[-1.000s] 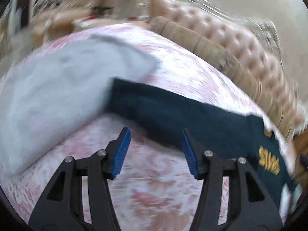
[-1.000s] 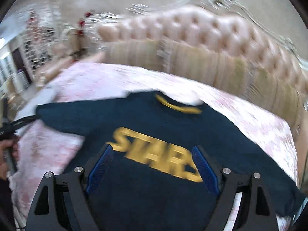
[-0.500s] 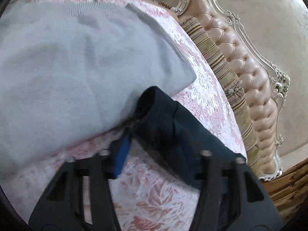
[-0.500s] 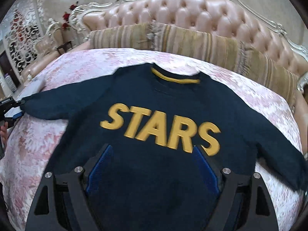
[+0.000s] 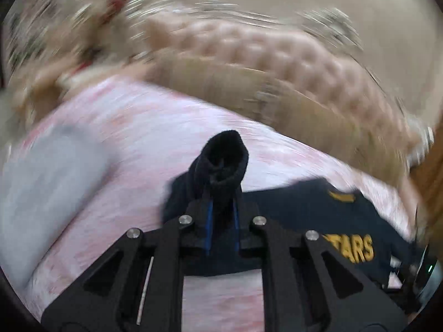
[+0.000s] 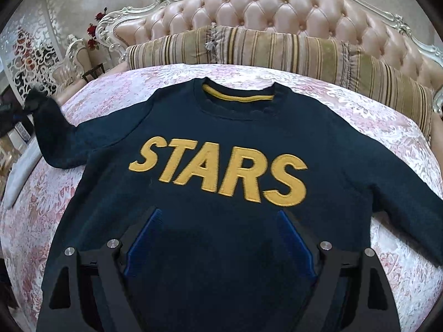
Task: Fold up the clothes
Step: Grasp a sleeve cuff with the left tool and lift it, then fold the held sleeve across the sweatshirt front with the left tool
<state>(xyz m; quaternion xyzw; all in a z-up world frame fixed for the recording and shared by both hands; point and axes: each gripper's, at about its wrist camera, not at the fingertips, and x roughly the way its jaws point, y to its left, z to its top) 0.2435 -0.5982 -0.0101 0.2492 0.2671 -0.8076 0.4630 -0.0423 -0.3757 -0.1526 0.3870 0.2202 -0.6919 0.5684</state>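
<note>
A navy sweater (image 6: 221, 127) with yellow "STARS" lettering lies front-up on the pink bed cover (image 6: 373, 110). In the left wrist view my left gripper (image 5: 221, 221) is closing its jaws, and its blue pads pinch the sweater's sleeve cuff (image 5: 223, 160), which sticks up above them. The sweater body (image 5: 332, 215) lies to the right there, blurred. The right wrist view shows that sleeve (image 6: 47, 119) lifted off the bed at far left. My right gripper (image 6: 217, 211) hovers open over the sweater's lower front, with nothing between its fingers.
A grey garment (image 5: 47, 188) lies on the bed's left side, seen edge-on as a grey garment (image 6: 19, 177) in the right view. Striped pillows (image 6: 277, 47) and a tufted pink headboard (image 6: 277, 5) stand behind the sweater. Furniture stands beyond the bed at left.
My left gripper has shut on the sleeve cuff and swung up and toward the sweater body with it. The right gripper has sunk closer to the sweater, still open.
</note>
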